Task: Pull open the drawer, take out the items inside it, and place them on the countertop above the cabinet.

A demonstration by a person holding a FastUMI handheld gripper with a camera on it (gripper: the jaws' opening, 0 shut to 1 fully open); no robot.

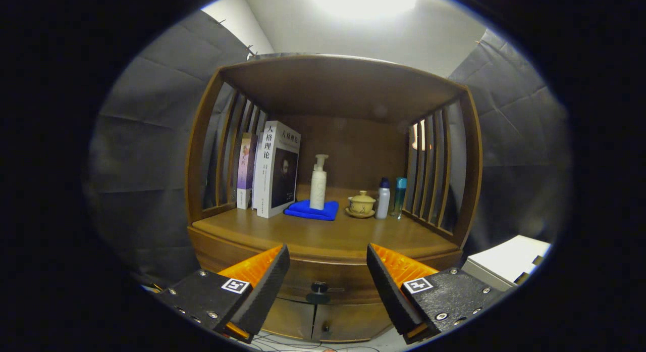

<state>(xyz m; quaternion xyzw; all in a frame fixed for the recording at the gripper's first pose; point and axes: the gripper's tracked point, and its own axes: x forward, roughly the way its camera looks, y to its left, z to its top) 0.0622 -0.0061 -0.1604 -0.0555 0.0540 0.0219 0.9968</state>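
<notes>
Reaching toward a wooden cabinet, the gripper [328, 271] holds its two fingers wide apart with nothing between them. Each finger has a black textured pad, an orange ribbed body behind it, and a black mounting block with a small square marker.

Just ahead of the fingers, framed in the gap between them, is the closed drawer [323, 279], with a small dark round knob [319, 287] at the middle of its front. The fingers stand apart from the knob, not touching it. Whatever lies inside the drawer is hidden. Below the drawer are two closed cabinet doors [323, 321].

Above the drawer, beyond the fingertips, lies the countertop [313, 238], a bare wooden surface at the front. It sits inside an open shelf with slatted wooden sides and a wooden roof.

Further back on the countertop, from one side to the other: two upright books [272, 172], the larger white one in front of a thinner purple one; a folded blue cloth [309, 211] with a white pump bottle [318, 184] standing on it; a small yellowish lidded teacup on a saucer [361, 204]; a white bottle with a dark cap [383, 198]; and, just beside it, a teal bottle [398, 195] near the slats.

Off to the side of the cabinet, near the second finger, sits a white box [504, 263].
</notes>
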